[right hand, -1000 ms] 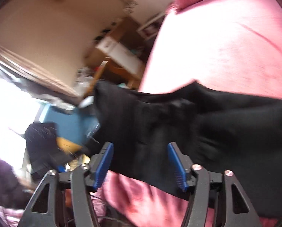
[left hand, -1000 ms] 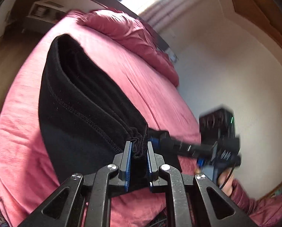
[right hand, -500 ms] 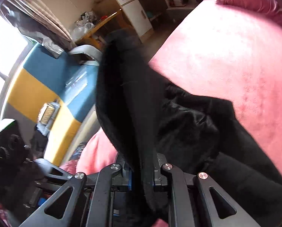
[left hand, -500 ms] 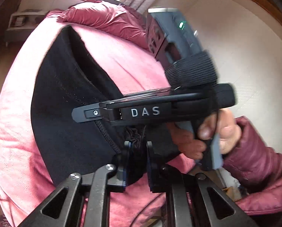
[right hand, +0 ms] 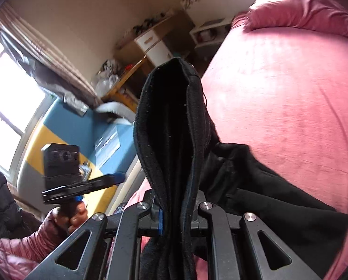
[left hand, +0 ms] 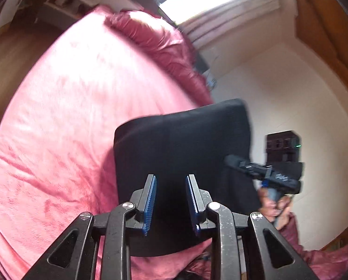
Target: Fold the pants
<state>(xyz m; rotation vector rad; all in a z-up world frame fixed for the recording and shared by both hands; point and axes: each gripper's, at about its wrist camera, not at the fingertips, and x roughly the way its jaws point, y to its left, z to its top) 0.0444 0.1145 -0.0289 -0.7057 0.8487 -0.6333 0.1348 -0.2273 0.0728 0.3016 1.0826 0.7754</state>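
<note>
The black pants [left hand: 183,149] lie folded on the pink bed [left hand: 64,107]. My left gripper [left hand: 170,201] is open and empty just above their near edge, with the cloth showing behind the gap between the blue pads. My right gripper [right hand: 177,212] is shut on a bunched fold of the pants [right hand: 171,121], which stands up from the jaws; the rest of the cloth [right hand: 267,198] trails right onto the bed. The right gripper also shows in the left wrist view [left hand: 241,163], at the right edge of the pants.
A pink pillow or bunched duvet [left hand: 159,39] lies at the head of the bed, also in the right wrist view [right hand: 300,7]. A white wall [left hand: 290,107] is to the right. Cabinets and a wooden desk [right hand: 150,44] stand beyond the bed's far side.
My left gripper has let go of the pants and opened. My right gripper closed on the cloth and has lifted a fold upright. The right hand moved away to the right.
</note>
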